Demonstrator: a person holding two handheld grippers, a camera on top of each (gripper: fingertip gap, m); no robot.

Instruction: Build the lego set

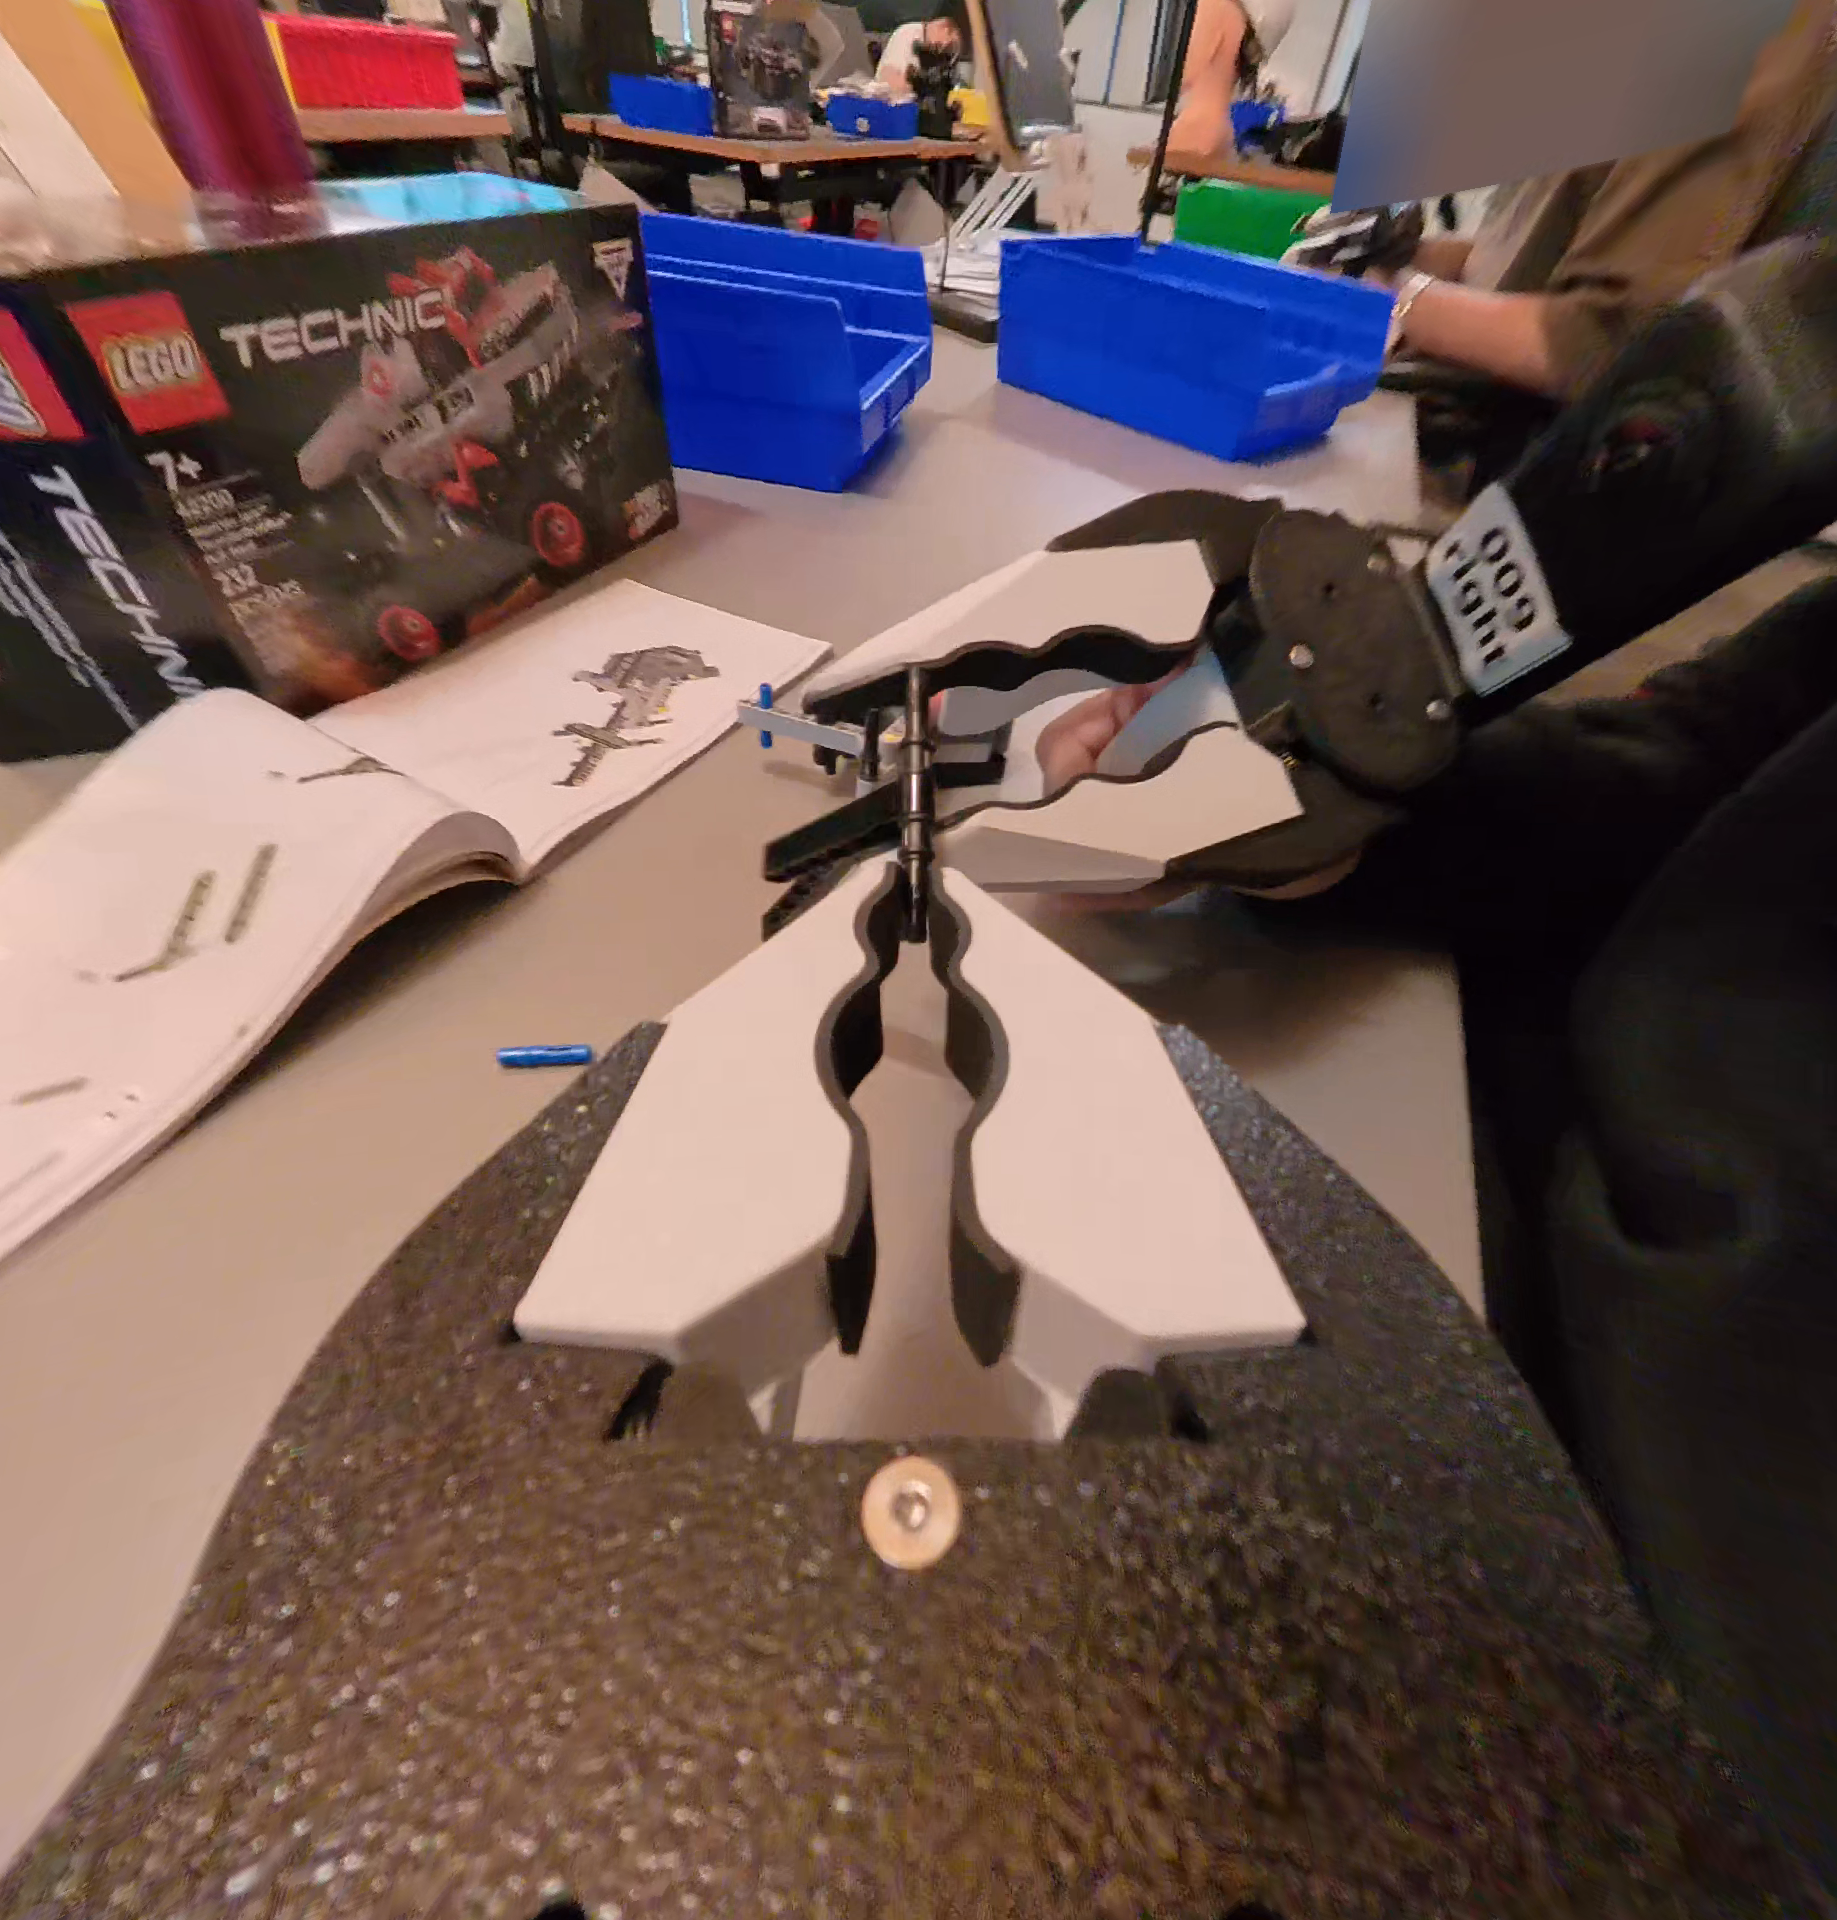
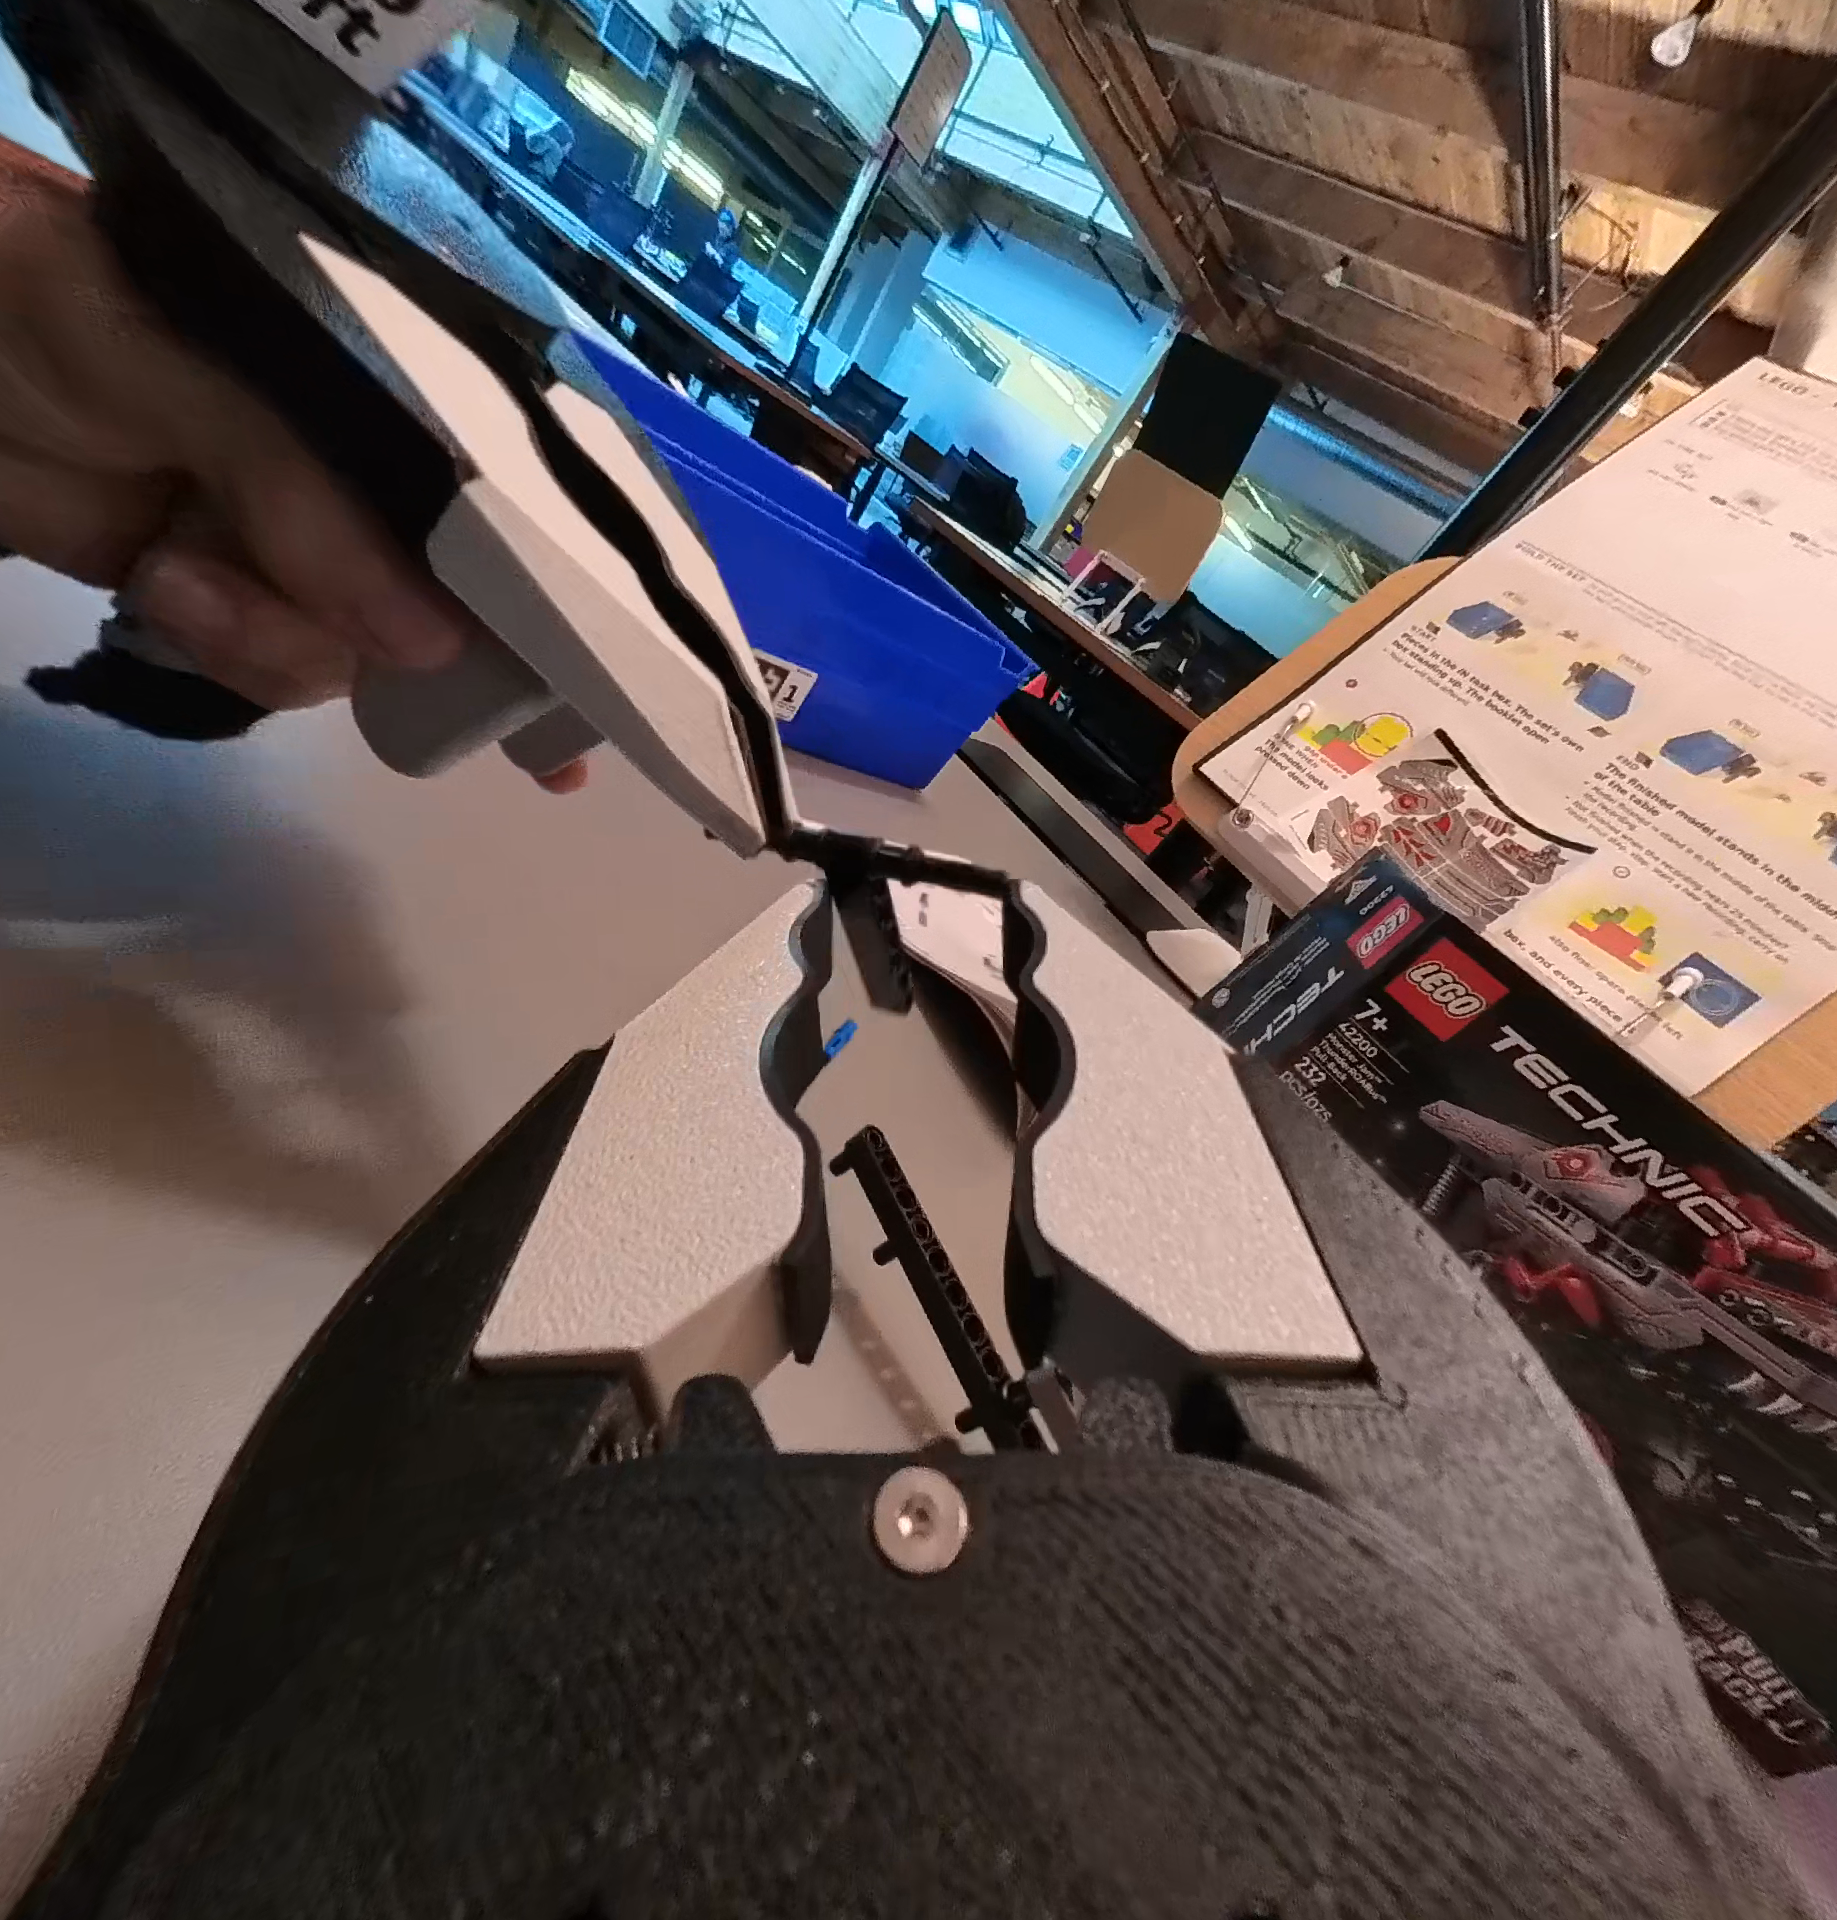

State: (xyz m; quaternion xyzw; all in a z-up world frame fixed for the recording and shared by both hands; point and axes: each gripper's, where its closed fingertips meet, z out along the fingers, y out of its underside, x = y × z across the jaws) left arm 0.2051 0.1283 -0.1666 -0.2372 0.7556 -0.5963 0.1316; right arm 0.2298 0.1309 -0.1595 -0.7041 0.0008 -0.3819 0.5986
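My left gripper (image 1: 909,904) is shut on the lower end of a thin black axle (image 1: 914,769) that stands upright. The axle passes into a small lego assembly (image 1: 789,717) of grey and black beams with a blue pin. My right gripper (image 1: 883,764) comes in from the right and is shut on that assembly above the table. In the right wrist view the assembly (image 2: 929,1268) lies between my right gripper's (image 2: 914,894) fingers. The left gripper (image 2: 774,836) reaches in from the upper left with the axle (image 2: 893,857) at its tips.
An open instruction booklet (image 1: 270,831) and the lego box (image 1: 374,457) lie on the left, with a loose blue pin (image 1: 543,1056) on the grey table (image 1: 270,1299). Two blue bins (image 1: 789,353) stand at the back. An instruction board (image 2: 1620,707) leans behind the box (image 2: 1620,1195).
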